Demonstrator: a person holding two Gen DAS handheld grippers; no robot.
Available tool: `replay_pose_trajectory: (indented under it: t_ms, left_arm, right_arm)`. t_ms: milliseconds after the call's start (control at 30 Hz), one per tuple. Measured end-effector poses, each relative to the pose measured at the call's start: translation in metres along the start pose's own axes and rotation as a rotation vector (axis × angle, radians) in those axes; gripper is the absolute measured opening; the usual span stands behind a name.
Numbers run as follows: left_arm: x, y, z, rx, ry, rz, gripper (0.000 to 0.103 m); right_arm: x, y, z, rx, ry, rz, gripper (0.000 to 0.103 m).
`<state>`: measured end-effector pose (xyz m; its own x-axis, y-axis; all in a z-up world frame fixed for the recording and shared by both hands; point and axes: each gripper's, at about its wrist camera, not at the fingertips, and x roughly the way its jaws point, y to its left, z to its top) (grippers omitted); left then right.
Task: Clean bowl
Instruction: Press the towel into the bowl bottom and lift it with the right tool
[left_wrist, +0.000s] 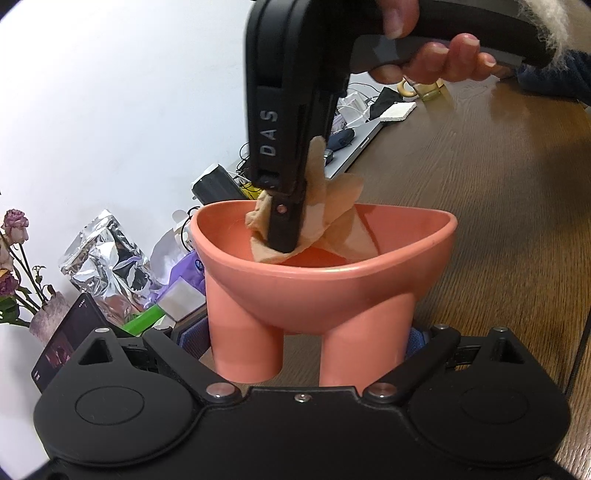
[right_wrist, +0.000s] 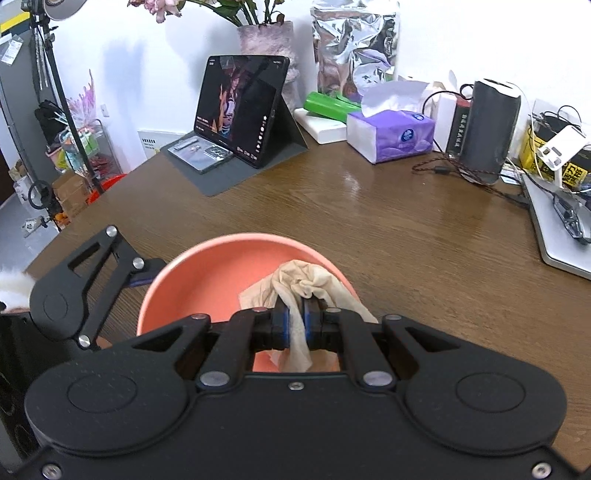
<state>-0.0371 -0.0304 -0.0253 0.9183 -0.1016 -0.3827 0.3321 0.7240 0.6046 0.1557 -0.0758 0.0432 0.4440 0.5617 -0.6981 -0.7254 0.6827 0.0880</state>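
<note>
Two grippers are at work on my screens, both busy with the pink bowl (left_wrist: 325, 266). My right gripper (right_wrist: 296, 325) has its jaws pressed together on a beige cloth (right_wrist: 306, 284), pinching it tight between the blue pads so the fabric bunches above them and a strip trails below. In the left wrist view that gripper comes down steeply from twelve o'clock into the bowl's mouth, cloth against the inner wall, with a hand (left_wrist: 436, 55) wrapped round its handle at one o'clock. My left gripper (left_wrist: 306, 343) has its jaws spread wide around the bowl's two stubby legs, blue pads showing at each outer side; I cannot tell whether they actually press on the legs. From the right wrist camera the bowl sits at six o'clock on the brown table (right_wrist: 369, 221), with the left gripper's linkage reaching in at nine o'clock. Along the table's far edge I see a propped tablet (right_wrist: 240, 110) at eleven o'clock and a purple tissue box (right_wrist: 391, 136) at one o'clock.
</note>
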Motion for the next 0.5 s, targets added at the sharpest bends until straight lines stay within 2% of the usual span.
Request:
replay_pose_trajectory:
  t_ms: [200,300,400,500]
  left_arm:
    - [-0.003,-0.002,0.000,-0.001,-0.001,-0.002,0.095]
    - [-0.004,-0.003,0.000,0.001,-0.002,-0.003,0.095]
    - [-0.001,0.000,0.000,0.002,-0.004,-0.005,0.095]
    - [0.001,0.002,0.001,0.002,-0.004,-0.006,0.095]
  right_arm:
    - [-0.010,-0.005,-0.012,-0.020,0.026,-0.051,0.008]
    - [-0.024,0.001,-0.016,-0.047,-0.011,-0.017,0.008]
    - [-0.041,0.018,-0.015,-0.101,-0.074,0.052,0.008]
    - [-0.050,0.034,-0.009,-0.152,-0.134,0.075,0.008]
